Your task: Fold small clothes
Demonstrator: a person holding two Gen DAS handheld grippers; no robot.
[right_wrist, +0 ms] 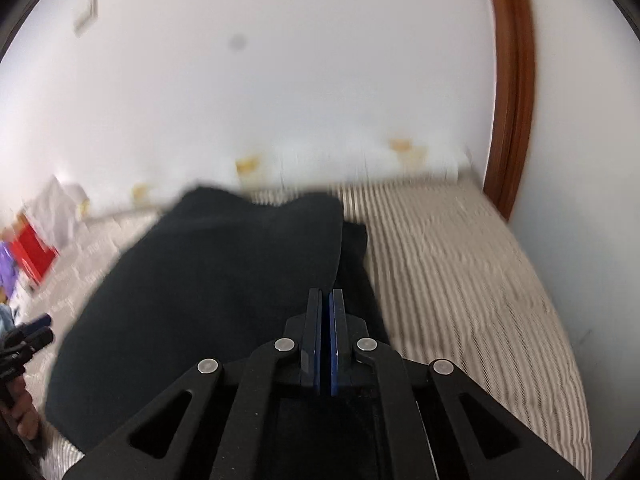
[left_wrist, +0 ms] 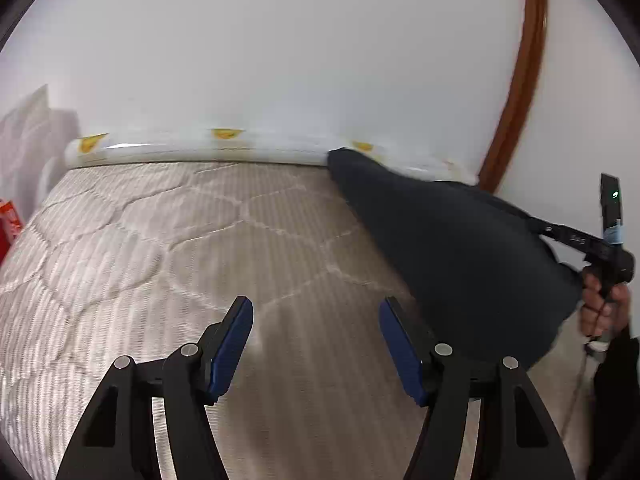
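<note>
Cloth is soft and light: the dark garment (left_wrist: 452,256) hangs limp above the mattress (left_wrist: 168,240), pinched at one edge by the right claw (right_wrist: 325,300), pressed together. The left claw (left_wrist: 316,312) is spread, empty; it should take a free corner.

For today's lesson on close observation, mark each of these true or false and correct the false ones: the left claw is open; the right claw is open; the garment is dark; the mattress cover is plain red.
1. The left claw is open. True.
2. The right claw is open. False: it is shut, seemingly pinching the garment's edge.
3. The garment is dark. True.
4. The mattress cover is plain red. False: it is pale beige, ribbed and quilted.
</note>
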